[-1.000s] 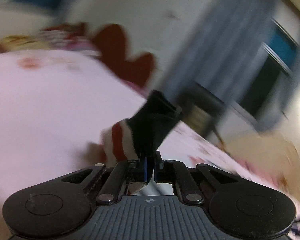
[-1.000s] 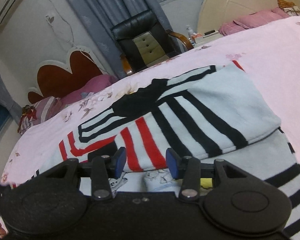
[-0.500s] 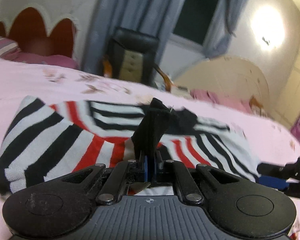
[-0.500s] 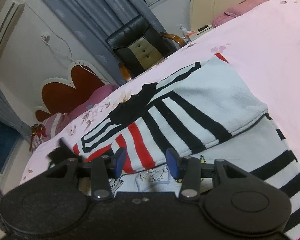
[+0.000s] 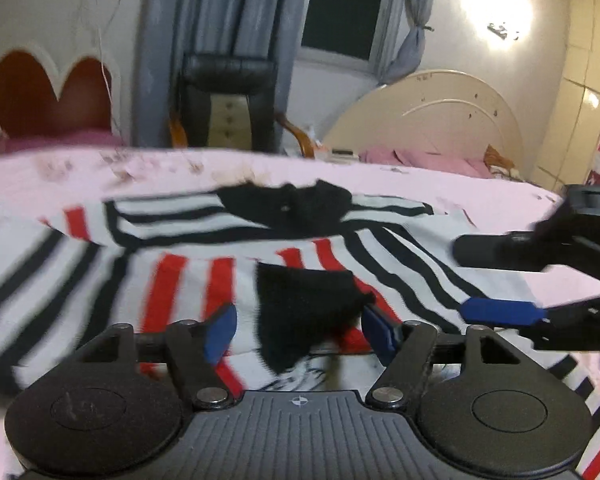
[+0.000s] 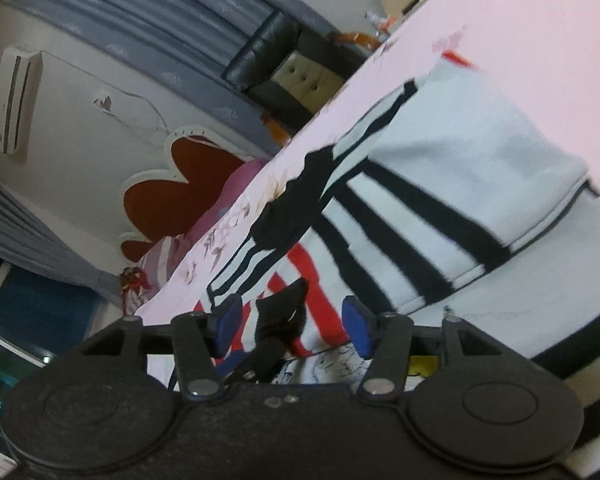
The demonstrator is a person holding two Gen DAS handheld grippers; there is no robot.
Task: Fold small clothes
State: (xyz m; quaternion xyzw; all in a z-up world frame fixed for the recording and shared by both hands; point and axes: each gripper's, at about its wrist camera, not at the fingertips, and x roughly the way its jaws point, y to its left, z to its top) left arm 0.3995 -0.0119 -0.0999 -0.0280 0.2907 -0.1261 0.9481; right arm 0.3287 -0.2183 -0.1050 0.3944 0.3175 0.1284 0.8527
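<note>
A small striped sweater (image 5: 180, 280), white with black and red stripes and a black collar (image 5: 292, 204), lies on the pink bed. Its sleeves are folded in over the body. A black sleeve cuff (image 5: 304, 312) lies loose on the front, between the fingers of my left gripper (image 5: 300, 330), which is open. My right gripper (image 6: 292, 322) is open just above the sweater (image 6: 440, 184), with the same black cuff (image 6: 280, 312) between its fingers. The right gripper also shows at the right of the left wrist view (image 5: 540, 280).
The pink floral bedspread (image 5: 400, 184) extends around the sweater. A black armchair (image 5: 228, 100) and grey curtains stand behind the bed. A red heart-shaped headboard (image 6: 180, 196) with pillows is at the far left. A cream headboard (image 5: 440, 120) stands at the back right.
My left gripper carried the black cuff over the sweater, then opened and let it drop onto the front. My right gripper stayed open and tilted sideways, closer to the cuff.
</note>
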